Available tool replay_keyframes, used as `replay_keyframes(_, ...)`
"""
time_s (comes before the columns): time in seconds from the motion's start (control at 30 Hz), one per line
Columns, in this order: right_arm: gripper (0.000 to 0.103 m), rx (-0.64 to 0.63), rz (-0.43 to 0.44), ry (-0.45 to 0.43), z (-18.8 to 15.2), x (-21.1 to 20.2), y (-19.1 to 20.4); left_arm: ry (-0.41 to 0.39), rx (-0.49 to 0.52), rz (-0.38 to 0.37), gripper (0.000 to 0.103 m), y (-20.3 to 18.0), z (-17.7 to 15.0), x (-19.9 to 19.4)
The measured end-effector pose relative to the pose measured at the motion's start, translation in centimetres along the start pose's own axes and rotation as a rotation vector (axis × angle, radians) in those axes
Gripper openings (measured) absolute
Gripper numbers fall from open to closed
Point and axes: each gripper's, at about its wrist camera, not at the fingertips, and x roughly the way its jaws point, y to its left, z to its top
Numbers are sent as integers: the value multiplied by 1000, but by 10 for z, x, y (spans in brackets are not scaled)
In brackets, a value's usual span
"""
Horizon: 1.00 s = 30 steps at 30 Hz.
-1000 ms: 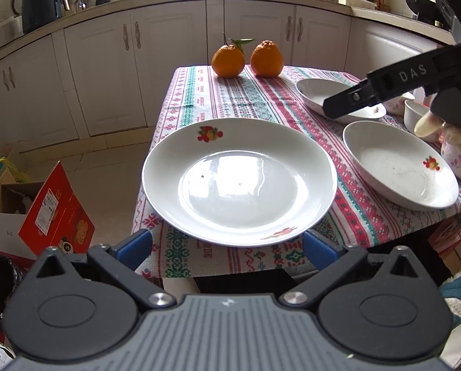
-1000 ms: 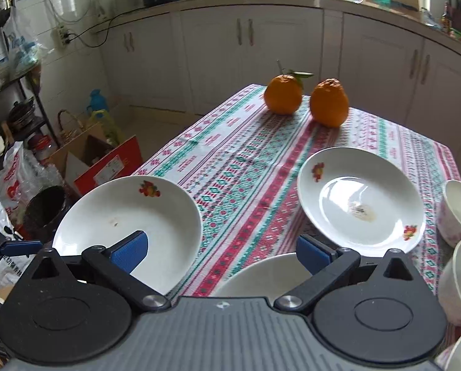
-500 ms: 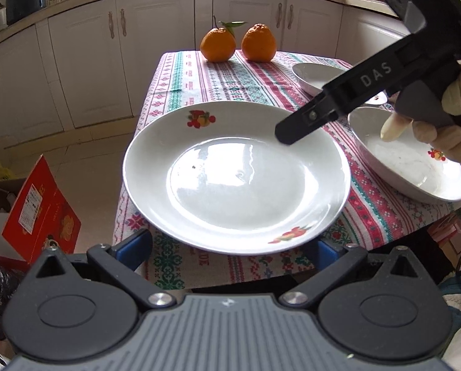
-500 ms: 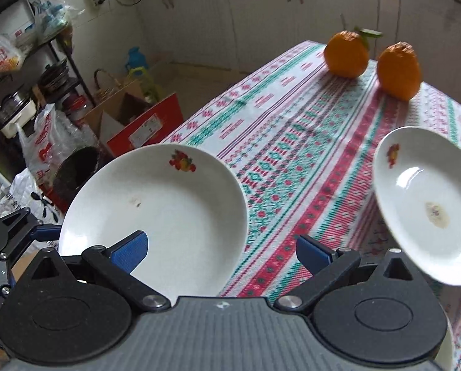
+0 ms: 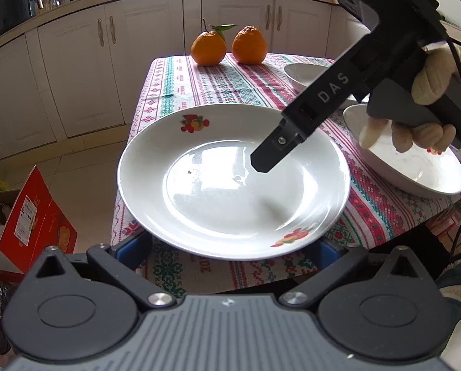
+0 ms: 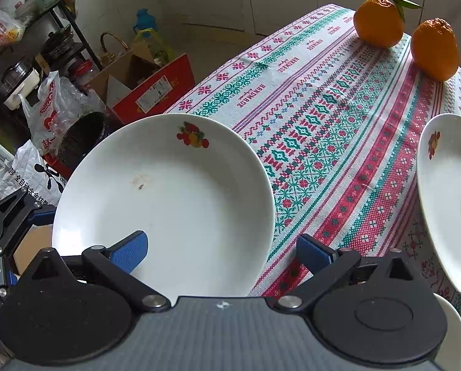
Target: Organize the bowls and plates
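Note:
A large white plate (image 5: 230,182) with fruit prints sits at the table's near left corner, overhanging the edge; it also shows in the right wrist view (image 6: 165,204). My left gripper (image 5: 230,249) is open, its blue pads either side of the plate's near rim, just below it. My right gripper (image 6: 221,249) is open and empty, its left pad over the plate, its right pad over the cloth. Its finger (image 5: 270,157) hovers over the plate's middle. A second plate (image 5: 416,167) lies to the right, a third plate (image 5: 304,74) behind.
Two oranges (image 5: 227,48) stand at the table's far end on the patterned cloth (image 6: 323,117). A red box (image 5: 35,213) and bags (image 6: 45,111) lie on the floor left of the table. White cabinets (image 5: 75,61) line the back.
My right gripper has swung left and down, from above the right-hand plates to over the large plate. My left gripper has come closer to the plate's near rim.

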Motion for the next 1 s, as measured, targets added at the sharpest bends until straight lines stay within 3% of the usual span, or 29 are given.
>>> replay_keyframes(0.33, 103, -109, -25, -5, -7, 1, 9, -59, 20, -23, 103, 4, -8, -4)
replay_keyframes(1.0, 103, -85, 129, -23, 11, -2, -4, -92, 45, -60, 103, 7, -11, -6)
